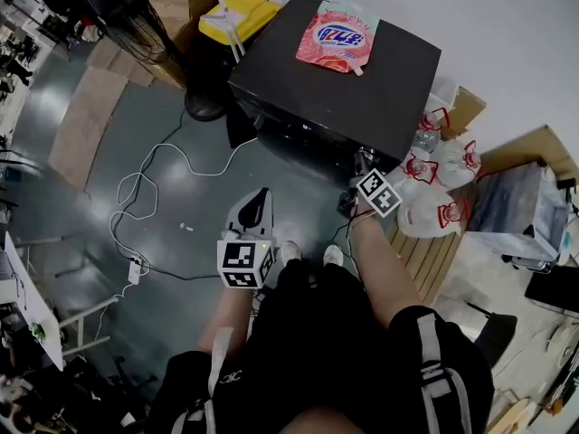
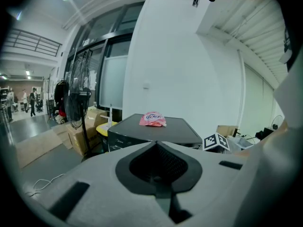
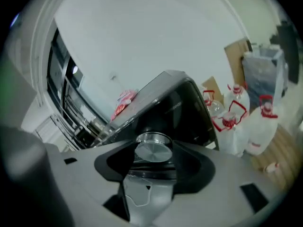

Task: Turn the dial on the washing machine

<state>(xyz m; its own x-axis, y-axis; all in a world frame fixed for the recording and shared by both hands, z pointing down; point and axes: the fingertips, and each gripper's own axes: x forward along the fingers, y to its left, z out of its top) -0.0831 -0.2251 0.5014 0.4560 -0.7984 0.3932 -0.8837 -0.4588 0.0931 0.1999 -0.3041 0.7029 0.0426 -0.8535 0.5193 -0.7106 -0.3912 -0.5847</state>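
Note:
The black washing machine [image 1: 335, 80] stands ahead of me with a pink pouch [image 1: 336, 36] lying on its lid. My right gripper [image 1: 364, 163] is at the machine's front right corner. In the right gripper view the round silver dial [image 3: 152, 151] sits in the gap between the jaws of that gripper [image 3: 154, 144]; they stand wider than the dial, open. My left gripper [image 1: 261, 197] hangs low over the floor, well short of the machine, its tips together and nothing in them. The left gripper view shows the machine [image 2: 156, 131] and the pouch [image 2: 152, 119] at a distance.
Several clear jugs with red caps [image 1: 434, 188] stand on a wooden pallet [image 1: 425, 256] right of the machine. A yellow bin [image 1: 237, 16] and a fan base [image 1: 206, 107] sit to its left. A white cable [image 1: 145, 188] and a power strip [image 1: 136, 269] lie on the grey floor.

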